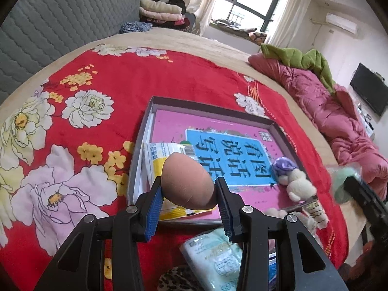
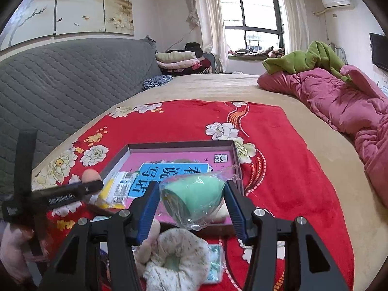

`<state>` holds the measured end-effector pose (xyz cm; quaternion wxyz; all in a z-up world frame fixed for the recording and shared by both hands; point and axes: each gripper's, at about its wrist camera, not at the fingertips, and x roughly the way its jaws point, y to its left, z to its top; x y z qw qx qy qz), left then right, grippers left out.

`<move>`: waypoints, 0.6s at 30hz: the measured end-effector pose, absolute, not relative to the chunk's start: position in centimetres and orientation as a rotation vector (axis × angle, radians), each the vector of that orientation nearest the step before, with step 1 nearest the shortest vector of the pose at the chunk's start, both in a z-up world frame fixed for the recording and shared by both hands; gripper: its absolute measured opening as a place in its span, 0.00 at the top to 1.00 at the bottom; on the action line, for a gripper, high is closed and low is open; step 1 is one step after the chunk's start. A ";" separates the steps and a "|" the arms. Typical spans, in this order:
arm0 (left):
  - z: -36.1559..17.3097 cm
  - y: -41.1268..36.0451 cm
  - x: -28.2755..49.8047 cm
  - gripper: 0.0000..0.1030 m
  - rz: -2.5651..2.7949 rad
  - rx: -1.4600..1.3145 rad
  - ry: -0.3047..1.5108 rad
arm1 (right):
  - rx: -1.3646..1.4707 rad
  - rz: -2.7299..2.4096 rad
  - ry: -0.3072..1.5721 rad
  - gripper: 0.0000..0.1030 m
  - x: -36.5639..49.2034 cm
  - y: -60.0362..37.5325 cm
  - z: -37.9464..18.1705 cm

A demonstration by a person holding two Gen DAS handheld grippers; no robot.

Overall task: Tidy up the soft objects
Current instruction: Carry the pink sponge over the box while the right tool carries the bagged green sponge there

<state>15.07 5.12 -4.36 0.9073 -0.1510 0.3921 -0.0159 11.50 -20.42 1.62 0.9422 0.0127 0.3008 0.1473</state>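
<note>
Mid-task: my left tongs (image 1: pixel 188 195) pinched a tan sponge (image 1: pixel 188 181), right tongs (image 2: pixel 192 205) a bagged green sponge (image 2: pixel 194 194), both above the box (image 2: pixel 179 145). Inside already: yellow packet (image 1: pixel 157 160), plush toy (image 1: pixel 299 181). Left, lower frame: pale packet (image 1: pixel 213 252), floral cloth (image 2: pixel 174 254).

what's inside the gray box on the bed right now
Inside the gray box lie a pink book, a yellow-and-white packet and a small plush toy. Whatever is under the book is hidden.
</note>
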 end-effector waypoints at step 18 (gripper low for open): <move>-7.4 6.1 16.5 0.58 -0.023 -0.314 0.896 | -0.011 0.324 0.641 0.47 15.1 -16.7 0.6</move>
